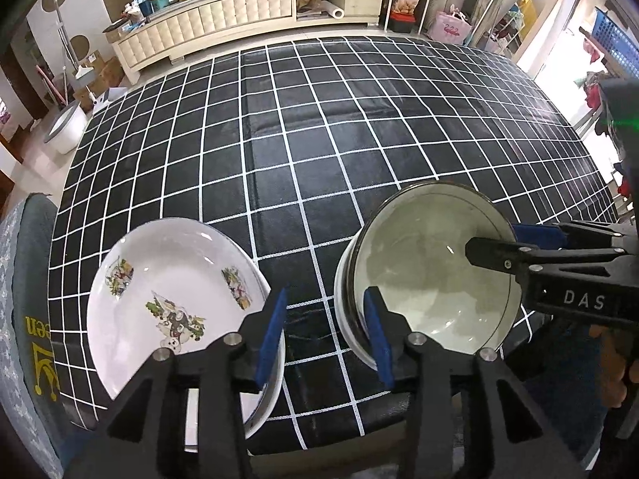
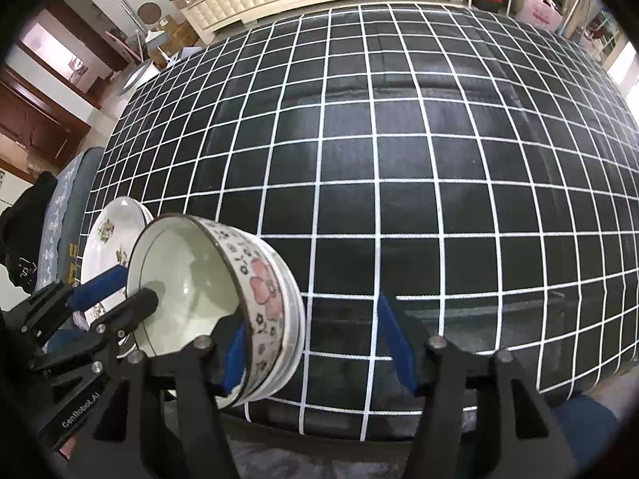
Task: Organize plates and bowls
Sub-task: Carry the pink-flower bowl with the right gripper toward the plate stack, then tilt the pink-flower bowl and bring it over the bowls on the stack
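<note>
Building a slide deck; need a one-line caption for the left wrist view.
Open left gripper hovers between a picture plate and stacked bowls on a checked tablecloth.

Bowl stack (image 1: 431,267) stands on the table (image 1: 319,139) at its near edge. Plate (image 1: 171,299) lies on the same table, left of the bowl stack and apart from it, overhanging the near edge. A sideboard (image 1: 239,20) stands beyond the table, behind the bowl stack.
</note>
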Motion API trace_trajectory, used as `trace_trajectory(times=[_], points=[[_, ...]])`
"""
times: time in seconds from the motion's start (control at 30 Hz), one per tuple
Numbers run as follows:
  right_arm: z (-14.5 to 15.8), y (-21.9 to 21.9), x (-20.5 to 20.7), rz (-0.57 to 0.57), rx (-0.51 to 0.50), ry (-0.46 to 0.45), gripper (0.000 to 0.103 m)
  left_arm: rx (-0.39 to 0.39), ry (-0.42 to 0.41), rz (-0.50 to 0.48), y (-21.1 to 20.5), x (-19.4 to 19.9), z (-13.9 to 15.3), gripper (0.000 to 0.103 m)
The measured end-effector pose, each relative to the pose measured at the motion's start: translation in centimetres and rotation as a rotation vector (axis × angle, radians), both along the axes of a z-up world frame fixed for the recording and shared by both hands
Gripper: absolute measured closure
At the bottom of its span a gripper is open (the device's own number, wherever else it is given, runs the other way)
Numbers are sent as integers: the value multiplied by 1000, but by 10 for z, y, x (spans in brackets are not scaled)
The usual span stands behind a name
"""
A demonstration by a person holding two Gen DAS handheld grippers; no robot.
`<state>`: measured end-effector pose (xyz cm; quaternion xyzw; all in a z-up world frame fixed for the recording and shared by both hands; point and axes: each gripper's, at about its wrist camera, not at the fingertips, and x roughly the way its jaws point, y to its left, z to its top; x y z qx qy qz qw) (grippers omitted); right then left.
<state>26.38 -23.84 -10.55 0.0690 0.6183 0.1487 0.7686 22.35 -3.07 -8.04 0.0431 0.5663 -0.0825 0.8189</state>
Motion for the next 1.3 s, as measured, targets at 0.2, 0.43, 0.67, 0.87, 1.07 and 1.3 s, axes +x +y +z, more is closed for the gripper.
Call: trace_trajectory(times=[0.2, 0.43, 0.67, 0.87, 1.07, 1.3], points=[[0, -3, -3, -11, -9, 3, 35, -12, 8, 3, 3, -1, -2, 63], [7, 0, -5, -6, 6, -7, 34, -39, 44, 12, 9, 0, -4, 57], [-1, 9, -6, -3, 30, 24, 34, -112, 78, 12, 16, 1, -10, 57], [-10, 7, -7, -19, 47, 54, 34, -120, 102, -12, 10, 2, -20, 57], [-19, 0, -7, -31, 72, 87, 34, -136, 135, -21, 2, 4, -35, 57], [-25, -2, -5, -35, 107, 112, 34, -153, 161, -25, 2, 10, -55, 57]])
